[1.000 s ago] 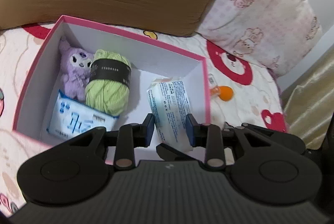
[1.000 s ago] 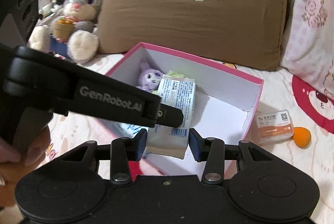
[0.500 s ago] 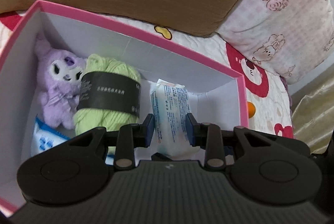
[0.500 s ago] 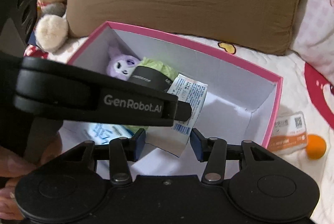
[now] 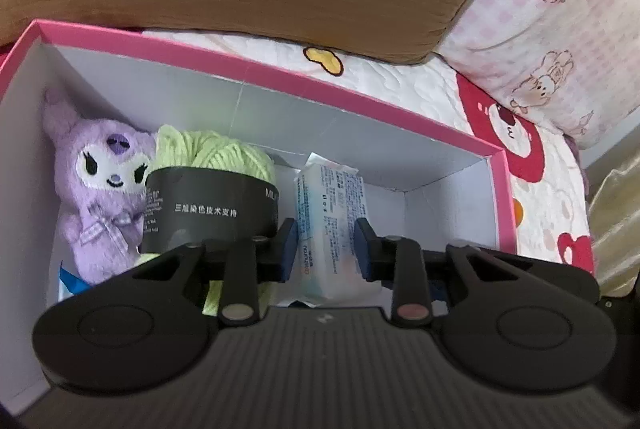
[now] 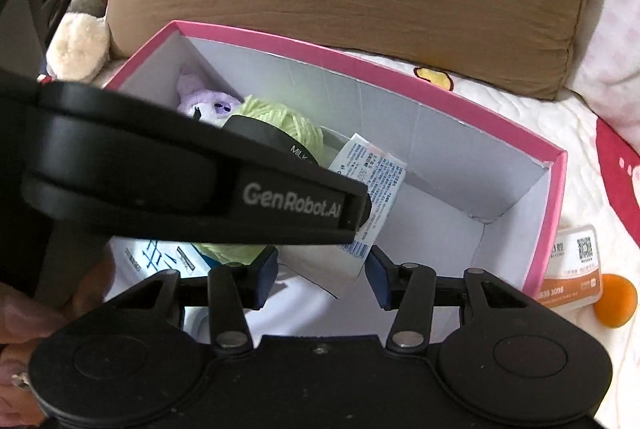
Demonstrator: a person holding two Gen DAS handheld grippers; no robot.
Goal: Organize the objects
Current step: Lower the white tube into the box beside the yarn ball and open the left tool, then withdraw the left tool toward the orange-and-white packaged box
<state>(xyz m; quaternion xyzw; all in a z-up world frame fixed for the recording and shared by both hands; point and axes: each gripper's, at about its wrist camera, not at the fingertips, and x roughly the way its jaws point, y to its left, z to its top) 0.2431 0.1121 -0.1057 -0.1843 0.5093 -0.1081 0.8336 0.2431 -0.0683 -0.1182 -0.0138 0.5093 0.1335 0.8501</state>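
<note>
- My left jaws [image 5: 325, 247] clench the tissue pack [image 5: 330, 213], low centre, inside the pink box [image 5: 360, 93] (beside green yarn [image 5: 216, 153]).
- My right jaws [image 6: 322, 279] stand released.

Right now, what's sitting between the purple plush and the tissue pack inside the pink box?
A green yarn ball with a black label band lies between the purple plush and the tissue pack. The left wrist view shows it best.

light: soft, even | edges: fisheye-bent | focus: slightly soft

Fuzzy plush toy [image 5: 100, 181], glossy plastic packet [image 5: 330, 213]
</note>
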